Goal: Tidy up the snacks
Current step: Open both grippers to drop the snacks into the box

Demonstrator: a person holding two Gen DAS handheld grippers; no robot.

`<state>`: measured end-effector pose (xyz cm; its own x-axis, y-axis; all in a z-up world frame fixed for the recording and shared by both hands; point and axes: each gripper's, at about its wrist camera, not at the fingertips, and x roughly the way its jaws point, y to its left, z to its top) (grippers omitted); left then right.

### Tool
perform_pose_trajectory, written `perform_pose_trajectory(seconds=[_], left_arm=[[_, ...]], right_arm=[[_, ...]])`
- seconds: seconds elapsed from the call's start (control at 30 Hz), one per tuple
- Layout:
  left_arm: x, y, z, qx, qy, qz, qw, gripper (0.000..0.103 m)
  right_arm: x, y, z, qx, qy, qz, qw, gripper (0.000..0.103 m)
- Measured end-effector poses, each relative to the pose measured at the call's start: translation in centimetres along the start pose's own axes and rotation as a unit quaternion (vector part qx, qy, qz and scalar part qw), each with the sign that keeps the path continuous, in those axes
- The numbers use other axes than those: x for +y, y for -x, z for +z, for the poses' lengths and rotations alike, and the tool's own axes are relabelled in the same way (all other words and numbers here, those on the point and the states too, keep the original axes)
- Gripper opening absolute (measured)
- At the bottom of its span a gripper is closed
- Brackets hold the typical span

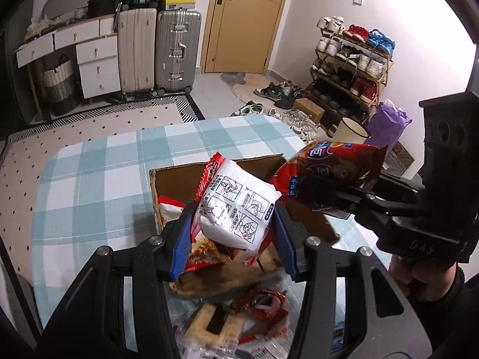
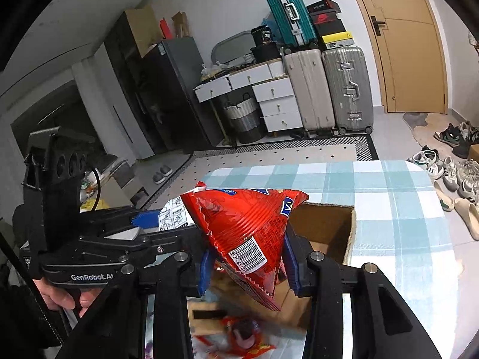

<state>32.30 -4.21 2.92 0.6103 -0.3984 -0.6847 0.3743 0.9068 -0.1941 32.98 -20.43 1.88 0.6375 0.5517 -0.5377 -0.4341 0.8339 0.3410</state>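
My left gripper [image 1: 233, 221] is shut on a white and red noodle packet [image 1: 239, 206], held tilted above an open cardboard box [image 1: 185, 176]. Beside it on the right, my right gripper [image 1: 326, 200] is shut on a red snack packet [image 1: 335, 164] over the box's right side. In the right wrist view the red snack packet [image 2: 245, 227] hangs between the blue pads of the right gripper [image 2: 248, 260], barcode facing me, with the box [image 2: 329, 224] behind it. The left gripper [image 2: 143, 221] and its noodle packet [image 2: 173, 215] show at the left. Another red and white packet [image 1: 167, 206] lies inside the box.
Loose snacks [image 1: 260, 302] and a cracker pack [image 1: 212, 326] lie on the teal checked tablecloth [image 1: 98, 179] in front of the box. Past the table's far right corner stand a cream cup [image 1: 353, 128], a purple bag [image 1: 386, 122] and a shoe rack [image 1: 350, 65]. Suitcases [image 1: 158, 51] line the far wall.
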Motion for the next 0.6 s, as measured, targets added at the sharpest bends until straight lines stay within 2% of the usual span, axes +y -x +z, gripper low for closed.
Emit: perform_pose_trajectory(seconds=[0.4, 0.43, 0.47, 0.53, 0.6], left_arm=[[2.2, -5.8, -0.4, 0.037, -0.001, 0.016, 0.9992, 0.048], [2.2, -6.0, -0.3, 0.036, -0.002, 0.02, 0.9991, 0.05], [2.3, -6.2, -0.2, 0.036, -0.003, 0.026, 0.999, 0.057], [2.6, -6.3, 0.0, 0.033, -0.002, 0.031, 0.9989, 0.062], [2.6, -6.2, 0.0, 0.036, -0.003, 0.026, 0.999, 0.066]], right_arm=[[-2.5, -4.8, -1.0, 0.033, 0.006, -0.029, 0.999, 0.039], [-2.6, -5.0, -1.0, 0.035, 0.006, -0.03, 0.999, 0.039], [-2.8, -5.2, -1.1, 0.037, 0.007, -0.033, 0.999, 0.04], [-3.1, -5.5, -1.1, 0.039, 0.006, -0.036, 0.999, 0.041], [-3.3, -5.4, -1.1, 0.034, 0.007, -0.038, 0.999, 0.05]])
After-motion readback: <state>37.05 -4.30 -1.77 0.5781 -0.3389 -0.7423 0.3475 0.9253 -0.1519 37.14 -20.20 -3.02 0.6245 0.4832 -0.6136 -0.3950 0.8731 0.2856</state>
